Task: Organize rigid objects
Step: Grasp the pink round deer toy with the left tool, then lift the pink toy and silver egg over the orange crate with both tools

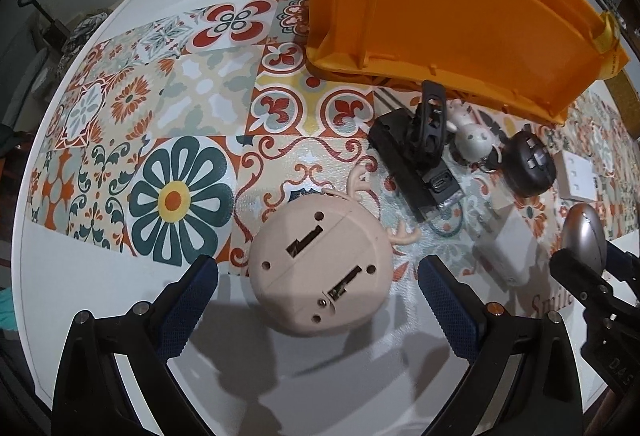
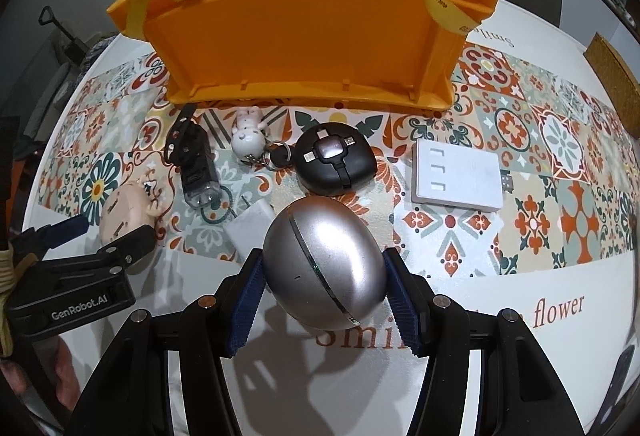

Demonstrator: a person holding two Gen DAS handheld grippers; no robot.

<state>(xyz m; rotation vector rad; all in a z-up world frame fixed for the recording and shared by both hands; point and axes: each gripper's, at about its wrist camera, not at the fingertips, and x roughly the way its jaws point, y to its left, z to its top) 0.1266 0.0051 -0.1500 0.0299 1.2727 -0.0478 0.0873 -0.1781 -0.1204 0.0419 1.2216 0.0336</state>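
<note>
Step now: picking up.

Right claw [image 2: 324, 276] squeezes silver egg [image 2: 326, 260], low on bench [image 2: 520, 336].

Left claw [image 1: 318, 288] wide apart around pink round toy [image 1: 320, 272], not pinching.

Next, I think: lift egg to orange basket [image 2: 304, 23] at 12 o'clock.

Basket inside hidden, cannot tell.

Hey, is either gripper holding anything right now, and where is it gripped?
The right gripper clamps the silver egg-shaped case across its two opposite sides. The left gripper is open around the pink antlered toy, holding nothing.
</note>
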